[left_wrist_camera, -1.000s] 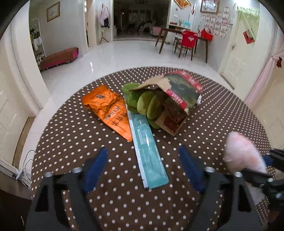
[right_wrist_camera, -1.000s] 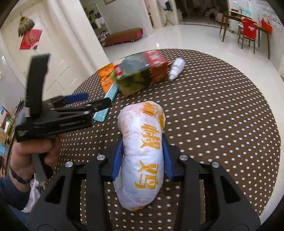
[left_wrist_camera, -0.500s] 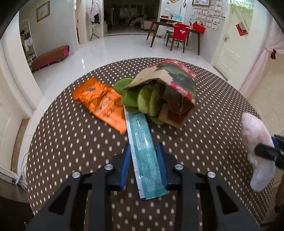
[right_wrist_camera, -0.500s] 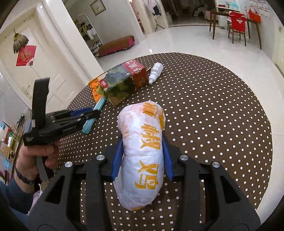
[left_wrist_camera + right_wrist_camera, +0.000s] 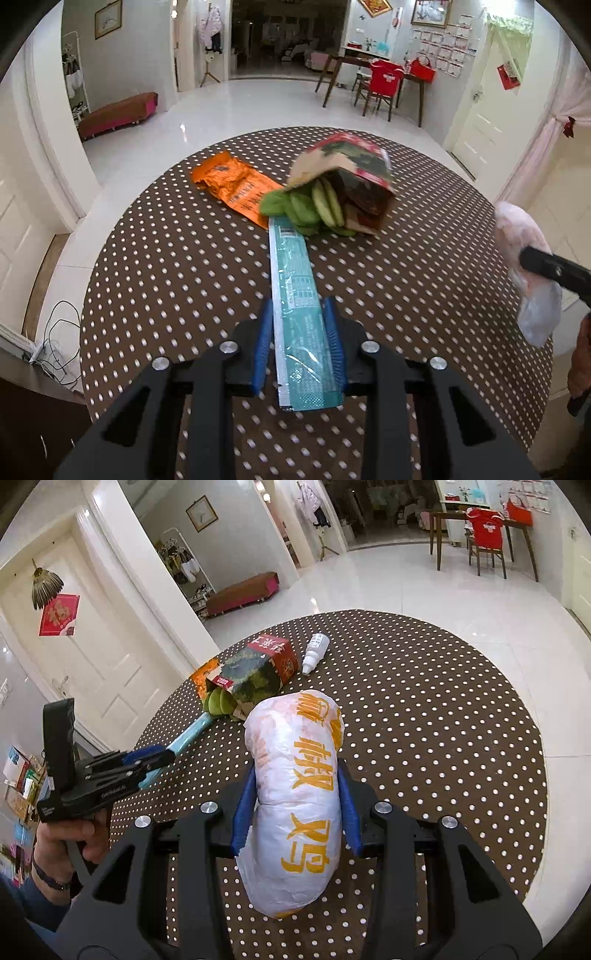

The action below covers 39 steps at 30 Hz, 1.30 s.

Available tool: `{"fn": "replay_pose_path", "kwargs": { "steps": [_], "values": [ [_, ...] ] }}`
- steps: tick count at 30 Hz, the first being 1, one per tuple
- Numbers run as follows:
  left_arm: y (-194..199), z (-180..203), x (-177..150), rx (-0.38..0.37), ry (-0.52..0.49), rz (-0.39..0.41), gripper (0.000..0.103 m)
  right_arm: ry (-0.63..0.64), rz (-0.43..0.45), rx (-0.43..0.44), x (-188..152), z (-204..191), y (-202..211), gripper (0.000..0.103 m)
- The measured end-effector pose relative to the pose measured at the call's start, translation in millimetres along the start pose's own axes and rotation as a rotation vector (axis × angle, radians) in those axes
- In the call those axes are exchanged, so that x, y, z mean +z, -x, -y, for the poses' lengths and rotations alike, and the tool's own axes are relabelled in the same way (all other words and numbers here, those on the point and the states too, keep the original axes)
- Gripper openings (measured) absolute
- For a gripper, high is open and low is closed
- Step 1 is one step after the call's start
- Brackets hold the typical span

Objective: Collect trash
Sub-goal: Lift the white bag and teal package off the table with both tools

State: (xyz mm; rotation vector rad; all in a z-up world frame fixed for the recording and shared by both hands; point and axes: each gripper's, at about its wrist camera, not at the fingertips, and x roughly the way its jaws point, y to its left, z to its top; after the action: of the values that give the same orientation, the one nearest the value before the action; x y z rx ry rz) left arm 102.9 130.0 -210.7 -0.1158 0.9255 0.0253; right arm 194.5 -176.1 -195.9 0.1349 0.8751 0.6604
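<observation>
1. Left wrist view: the left hand-held gripper (image 5: 298, 347) is clenched on a long teal wrapper (image 5: 295, 295), its blue pads pressing both long edges near the wrapper's near end. The far end reaches to the green slices (image 5: 314, 212) spilling from a torn printed carton (image 5: 354, 177) on the polka-dot desk (image 5: 166, 277). An orange foil packet (image 5: 236, 186) lies flat just beside the slices, on their left. At the right edge the white bag (image 5: 524, 258) shows in the other tool's grip, above the desk's rim.

2. Risk here, as I judge it: the wrapper is thin and slick, gripped only by its edges, so it may buckle or slide out of the pads. Its far tip is touching or nearly touching the green slices; I cannot tell whether it is tucked under them, but dragging it away could pull them across the desk.

3. Right wrist view: the right hand-held gripper (image 5: 295, 808) is grasping a stuffed white plastic bag (image 5: 295, 812) with yellow lettering, pinched around its middle and clear of the desk. Beyond it sit the carton (image 5: 258, 672) and a small white bottle (image 5: 314, 653) just beside the carton. The left tool appears at the left, held by a hand (image 5: 66, 834).

4. Risk here: the bag is soft and bulges on either side of the pads, so it could creep out if the grip slackens. With both tools loaded, the bottle, packet and carton cannot be picked up yet.
</observation>
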Motion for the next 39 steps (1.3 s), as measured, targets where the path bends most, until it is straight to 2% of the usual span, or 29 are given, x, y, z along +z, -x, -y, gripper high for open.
{"fn": "replay_pose_path", "kwargs": {
  "steps": [8, 10, 12, 17, 19, 23, 24, 26, 30, 32, 33, 34, 35, 36, 38, 39],
  "values": [
    [-1, 26, -28, -0.007, -0.057, -0.049, 0.028, -0.024, 0.012, -0.006, -10, 9, 14, 0.040],
    [-4, 29, -28, 0.019, -0.073, -0.050, 0.029, -0.031, 0.011, -0.007, -12, 12, 16, 0.040],
    [-8, 30, -24, 0.032, -0.082, -0.048, 0.036, -0.034, 0.013, -0.010, -13, 14, 19, 0.040],
    [-25, 34, -12, 0.035, -0.134, -0.059, 0.036, -0.043, 0.025, -0.018, -13, 18, 24, 0.041],
    [-26, 38, -9, 0.016, -0.157, -0.062, 0.023, -0.047, 0.027, -0.023, -13, 20, 26, 0.041],
    [-20, 48, -3, 0.011, -0.197, -0.050, 0.007, -0.056, 0.033, -0.027, -13, 25, 27, 0.041],
    [-17, 49, -3, -0.007, -0.195, -0.050, 0.000, -0.058, 0.035, -0.028, -12, 26, 27, 0.041],
    [-10, 55, -4, -0.044, -0.198, -0.045, 0.000, -0.061, 0.041, -0.027, -12, 27, 29, 0.041],
    [-7, 66, -4, -0.018, -0.229, -0.035, 0.000, -0.070, 0.051, -0.027, -12, 31, 32, 0.041],
    [-6, 66, -4, 0.031, -0.222, -0.014, 0.004, -0.074, 0.052, -0.027, -14, 35, 35, 0.041],
    [-7, 64, -2, 0.049, -0.212, -0.012, 0.026, -0.075, 0.052, -0.028, -15, 37, 36, 0.041],
    [-9, 60, 1, 0.068, -0.190, -0.015, 0.066, -0.077, 0.051, -0.029, -16, 38, 37, 0.041],
    [-8, 57, 1, 0.074, -0.172, -0.006, 0.078, -0.079, 0.050, -0.031, -17, 39, 37, 0.041],
    [-8, 53, 3, 0.064, -0.153, 0.007, 0.080, -0.082, 0.050, -0.033, -18, 41, 38, 0.041],
    [-16, 46, 6, 0.034, -0.133, -0.025, 0.079, -0.091, 0.051, -0.037, -19, 44, 39, 0.041],
    [-22, 43, 6, 0.025, -0.125, -0.045, 0.065, -0.095, 0.052, -0.038, -20, 45, 39, 0.041]
  ]
}}
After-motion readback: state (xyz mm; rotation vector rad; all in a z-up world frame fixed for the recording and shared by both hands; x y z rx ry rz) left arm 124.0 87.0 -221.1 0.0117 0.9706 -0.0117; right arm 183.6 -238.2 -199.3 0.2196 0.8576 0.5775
